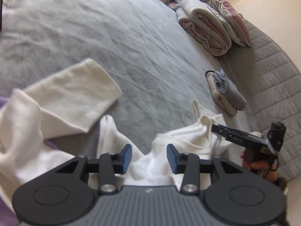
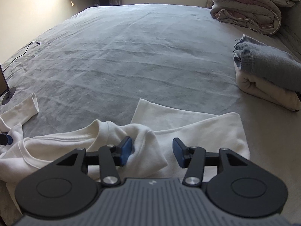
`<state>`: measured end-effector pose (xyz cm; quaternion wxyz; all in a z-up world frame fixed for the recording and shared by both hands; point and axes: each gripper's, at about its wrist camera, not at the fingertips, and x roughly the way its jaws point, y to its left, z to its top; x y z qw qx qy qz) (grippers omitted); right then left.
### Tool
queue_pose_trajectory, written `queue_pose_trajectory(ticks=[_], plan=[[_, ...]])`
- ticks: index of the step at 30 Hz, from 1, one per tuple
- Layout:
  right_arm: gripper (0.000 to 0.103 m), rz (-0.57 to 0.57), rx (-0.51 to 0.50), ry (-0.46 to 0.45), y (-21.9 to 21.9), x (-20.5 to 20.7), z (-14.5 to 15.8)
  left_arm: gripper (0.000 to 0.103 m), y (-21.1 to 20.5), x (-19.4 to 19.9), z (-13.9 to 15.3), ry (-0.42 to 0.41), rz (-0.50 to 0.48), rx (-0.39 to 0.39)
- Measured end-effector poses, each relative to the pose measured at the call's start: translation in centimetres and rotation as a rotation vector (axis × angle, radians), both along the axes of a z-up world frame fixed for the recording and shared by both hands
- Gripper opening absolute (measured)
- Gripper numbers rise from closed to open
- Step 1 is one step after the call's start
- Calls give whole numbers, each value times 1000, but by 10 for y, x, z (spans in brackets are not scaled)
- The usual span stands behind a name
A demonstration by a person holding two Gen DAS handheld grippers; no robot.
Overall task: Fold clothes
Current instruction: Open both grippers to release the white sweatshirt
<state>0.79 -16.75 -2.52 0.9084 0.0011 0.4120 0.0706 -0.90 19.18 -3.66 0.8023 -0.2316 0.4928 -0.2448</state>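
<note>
A white long-sleeved sweatshirt [image 2: 197, 131] lies crumpled on the grey bed sheet [image 2: 131, 56]. Its collar [image 2: 101, 130] is bunched up, and one sleeve [image 1: 71, 96] stretches out to the left. My left gripper [image 1: 148, 158] hovers open over a raised bulge of the white cloth, with neither pad pressing on it. My right gripper [image 2: 152, 151] is open too; a loose fold lies between its jaws and brushes only the left pad [image 2: 127, 149]. In the left wrist view a hand holds the right gripper [image 1: 218, 130] at the garment's far side.
A folded grey and cream stack [image 2: 267, 75] sits at the right of the bed, with a rolled duvet [image 2: 244, 13] behind it. A black cable [image 2: 24, 50] and a dark stand [image 2: 7, 94] are at the left. Purple cloth [image 1: 5, 103] shows under the sleeve.
</note>
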Motion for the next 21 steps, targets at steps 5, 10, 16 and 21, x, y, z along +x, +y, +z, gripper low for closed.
queue_pose_trajectory(ticks=[5, 10, 16, 21], plan=[[57, 1, -36, 26, 2, 2, -5, 44, -17, -11, 0, -7, -88, 120], [63, 39, -172, 32, 12, -1, -12, 47, -34, -38, 14, -142, -236, 300], [63, 66, -207, 37, 15, -2, -13, 47, -32, -47, 18, -167, -351, 317], [66, 65, -216, 38, 17, -1, -14, 47, -12, -43, 27, -164, -309, 245]])
